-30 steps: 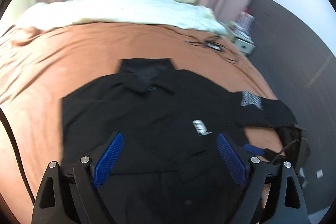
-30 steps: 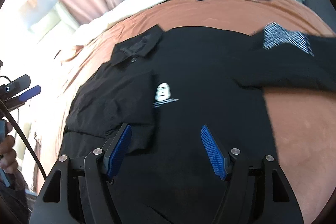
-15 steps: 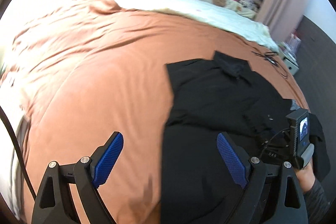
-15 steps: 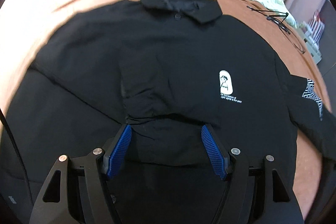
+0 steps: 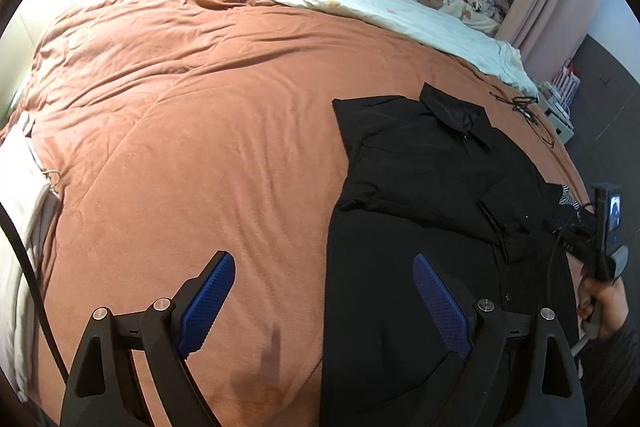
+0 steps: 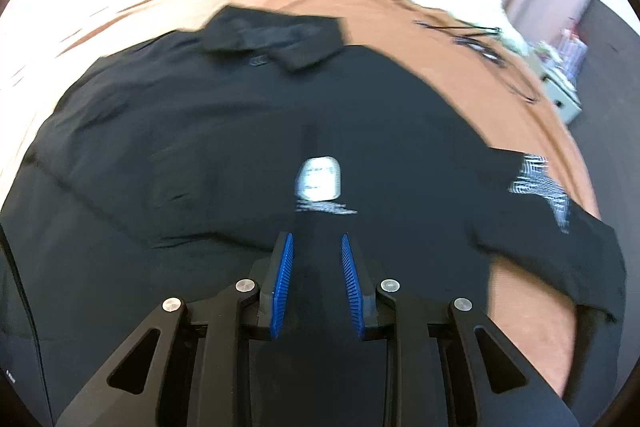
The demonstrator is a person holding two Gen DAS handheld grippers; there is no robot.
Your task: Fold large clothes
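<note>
text: none legible | black shirt [image 6: 240,147] | white chest print [image 6: 319,179] blurred

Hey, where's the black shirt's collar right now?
In the right wrist view, the collar lies at the far end of the black shirt, beyond the white logo, on the orange bedspread.

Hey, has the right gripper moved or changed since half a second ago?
Yes. The right gripper has narrowed its jaws, and it now sits just below the shirt's white chest logo, which earlier lay off to its right.
</note>
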